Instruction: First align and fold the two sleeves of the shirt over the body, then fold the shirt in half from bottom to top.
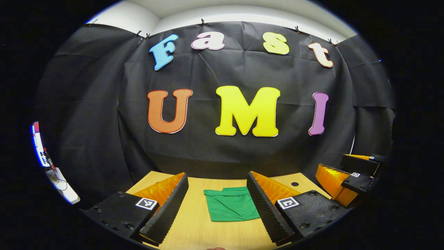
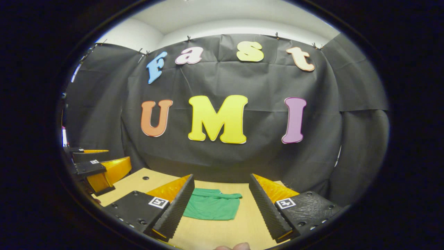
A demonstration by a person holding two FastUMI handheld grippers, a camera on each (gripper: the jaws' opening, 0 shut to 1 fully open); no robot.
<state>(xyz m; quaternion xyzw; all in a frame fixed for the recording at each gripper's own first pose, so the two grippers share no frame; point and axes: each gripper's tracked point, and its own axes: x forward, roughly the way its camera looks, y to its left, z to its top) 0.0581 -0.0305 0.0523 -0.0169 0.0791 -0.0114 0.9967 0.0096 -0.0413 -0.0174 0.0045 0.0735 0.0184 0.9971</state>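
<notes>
A green shirt (image 1: 231, 204) lies folded into a small, compact rectangle on the wooden table (image 1: 194, 225). My left gripper (image 1: 217, 180) hovers over the near side of the table, open, with the shirt lying beyond and between its fingers, untouched. In the right gripper view the same shirt (image 2: 211, 207) sits ahead on the table (image 2: 222, 232), and my right gripper (image 2: 222, 180) is open too, holding nothing. The right gripper (image 1: 347, 180) also appears at the far right of the left gripper view. The left gripper (image 2: 97, 170) shows at the left of the right gripper view.
The black cloth wall stands close behind the table's far edge. A small round hole (image 1: 295, 184) marks the tabletop near the back corner. A white object with a cable (image 1: 62, 184) sits off the table's left side. A fingertip (image 2: 236, 246) shows at the bottom edge.
</notes>
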